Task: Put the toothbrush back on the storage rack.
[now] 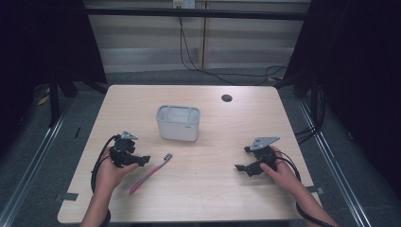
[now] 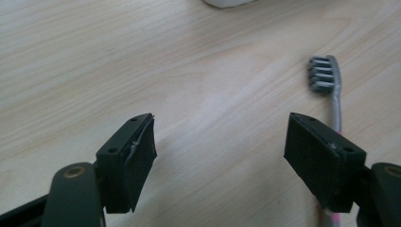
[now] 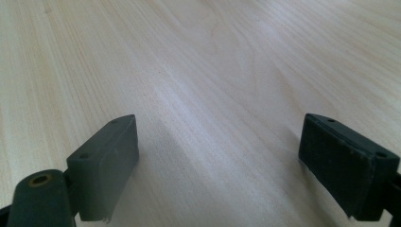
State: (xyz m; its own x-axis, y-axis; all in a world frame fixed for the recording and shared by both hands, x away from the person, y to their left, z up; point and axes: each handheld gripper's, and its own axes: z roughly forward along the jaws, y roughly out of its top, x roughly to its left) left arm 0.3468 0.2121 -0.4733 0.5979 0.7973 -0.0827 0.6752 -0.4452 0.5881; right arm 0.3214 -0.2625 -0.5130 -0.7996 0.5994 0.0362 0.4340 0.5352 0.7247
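Observation:
A pink toothbrush [image 1: 150, 174] with a grey bristle head lies flat on the wooden table [image 1: 213, 198], slanting from front left to back right. My left gripper [image 1: 142, 159] rests just left of it, open. In the left gripper view the toothbrush [image 2: 324, 74] lies beside the right jaw, its neck passing under that jaw, and nothing sits between the fingers of my left gripper [image 2: 220, 127]. My right gripper [image 1: 242, 158] rests on the right side of the table, open. In the right gripper view, only bare wood lies between the fingers of my right gripper [image 3: 220, 125].
A white rectangular container [image 1: 178, 123] with rounded corners stands open-topped at the table's middle, behind the toothbrush; its base [image 2: 227, 2] shows at the top of the left gripper view. A dark round cable hole [image 1: 226, 98] is near the back edge.

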